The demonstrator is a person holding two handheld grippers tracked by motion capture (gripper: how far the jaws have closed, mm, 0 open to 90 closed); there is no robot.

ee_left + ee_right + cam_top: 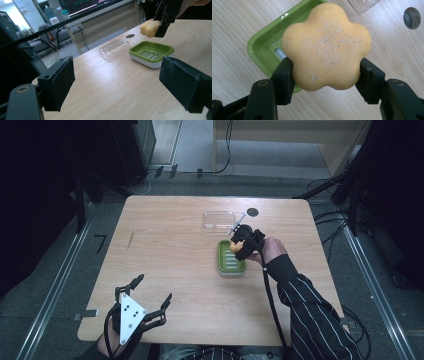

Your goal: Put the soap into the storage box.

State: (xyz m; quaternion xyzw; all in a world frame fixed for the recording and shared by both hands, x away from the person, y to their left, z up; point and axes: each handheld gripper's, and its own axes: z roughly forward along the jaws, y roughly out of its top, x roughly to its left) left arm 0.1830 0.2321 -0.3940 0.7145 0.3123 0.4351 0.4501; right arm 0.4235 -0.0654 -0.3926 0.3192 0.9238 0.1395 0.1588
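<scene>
My right gripper point(239, 243) is shut on a flower-shaped orange soap point(327, 46), both jaws pressing its sides. It holds the soap point(234, 246) in the air just above the far end of a green soap dish point(231, 259) at the table's middle right. From the left gripper view the soap point(149, 27) hangs above the dish point(151, 53) without touching it. A clear plastic lid point(219, 220) lies flat beyond the dish. My left gripper point(151, 290) stands open near the table's front left, with nothing between its pads point(61, 82).
A dark round hole point(252, 212) marks the table behind the lid, also seen as a hole point(412, 17) in the right gripper view. The wooden table point(165, 250) is bare to the left of the dish. Cables run across the floor at the right.
</scene>
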